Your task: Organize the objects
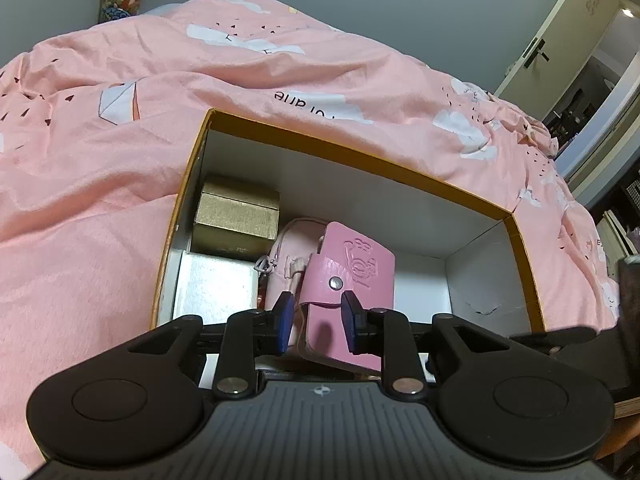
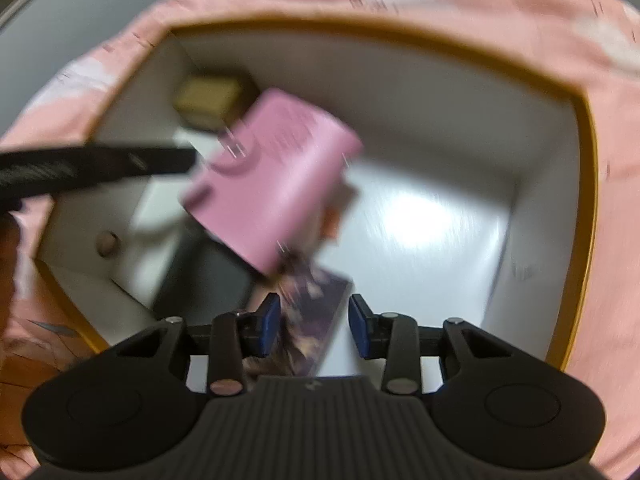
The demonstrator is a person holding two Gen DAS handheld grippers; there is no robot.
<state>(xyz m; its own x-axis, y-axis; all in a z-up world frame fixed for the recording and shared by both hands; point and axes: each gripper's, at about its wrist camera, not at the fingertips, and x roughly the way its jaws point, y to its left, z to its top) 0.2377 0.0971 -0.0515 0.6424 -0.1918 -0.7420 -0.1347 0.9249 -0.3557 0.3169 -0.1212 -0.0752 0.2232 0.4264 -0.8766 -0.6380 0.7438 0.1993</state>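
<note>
Left wrist view: I point my left gripper [image 1: 316, 320] down into an open cardboard box [image 1: 360, 156] with an orange rim and white inner walls, which rests on a bed covered by a pink quilt [image 1: 120, 200]. A pink leather pouch [image 1: 348, 280] with a snap button and an embossed figure stands between my left jaws; the blue pads [image 1: 285, 320] sit slightly apart from its sides, so I read the jaws as released, the pouch lying loose between them. In the box's far left corner sits a gold box [image 1: 236, 216], with a white box [image 1: 216, 288] nearer to me and a pale pink zip bag [image 1: 288, 248] just behind the pouch.

Right wrist view (blurred): my right gripper [image 2: 314, 328] hangs over the same cardboard box, its jaws parted and not pressing on anything. A dark printed card [image 2: 312, 312] lies on the box floor below them; whether the pads touch it I cannot tell. The pink pouch appears tilted, mid-box, with the left gripper's black finger at its left edge.
</note>
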